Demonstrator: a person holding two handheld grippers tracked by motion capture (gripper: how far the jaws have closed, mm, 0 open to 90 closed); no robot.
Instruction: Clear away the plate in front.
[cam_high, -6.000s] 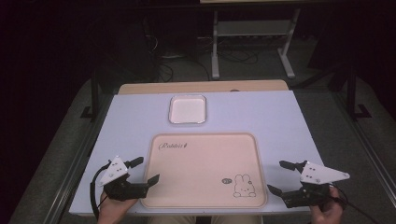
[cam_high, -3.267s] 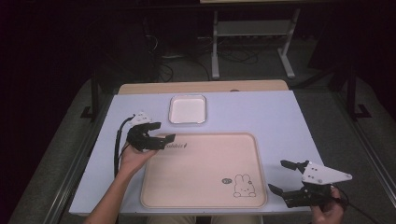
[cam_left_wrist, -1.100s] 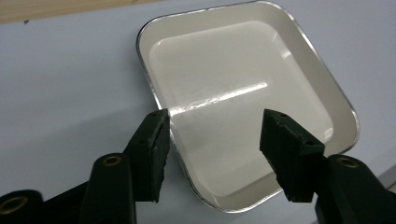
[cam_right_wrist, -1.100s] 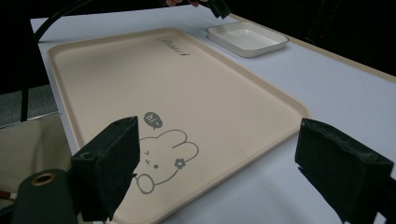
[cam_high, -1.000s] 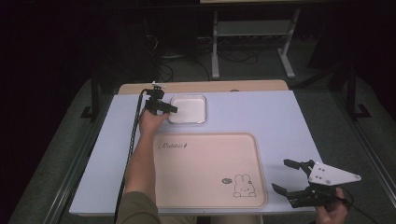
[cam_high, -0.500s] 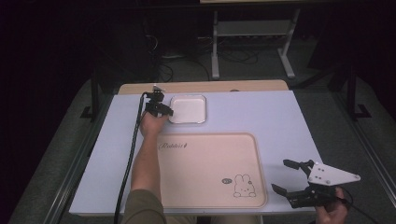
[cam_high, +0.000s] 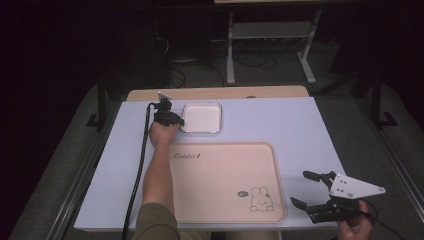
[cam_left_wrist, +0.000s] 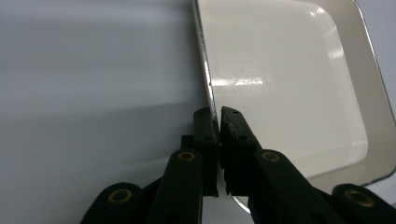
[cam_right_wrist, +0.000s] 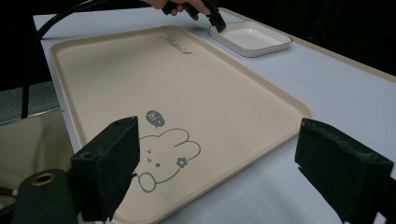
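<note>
White table (cam_high: 310, 125) | left gripper (cam_left_wrist: 218, 122) jaws just closed, clamped on white dish (cam_left_wrist: 289, 84) rim | right gripper (cam_high: 306, 189) jaws wide apart, empty, beside beige tray (cam_high: 220, 175)

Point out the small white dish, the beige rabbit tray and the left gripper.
small white dish (cam_high: 201, 116), high view, its floor.
beige rabbit tray (cam_high: 220, 175), high view, bare middle.
left gripper (cam_left_wrist: 219, 122), left gripper view, between the fingertips.

Left tongs (cam_left_wrist: 218, 122) pinched, right tongs (cam_right_wrist: 243, 140) agape

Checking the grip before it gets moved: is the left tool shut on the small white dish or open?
Shut: the left tool pinches the white dish's rim between its just-closed jaws.
</note>
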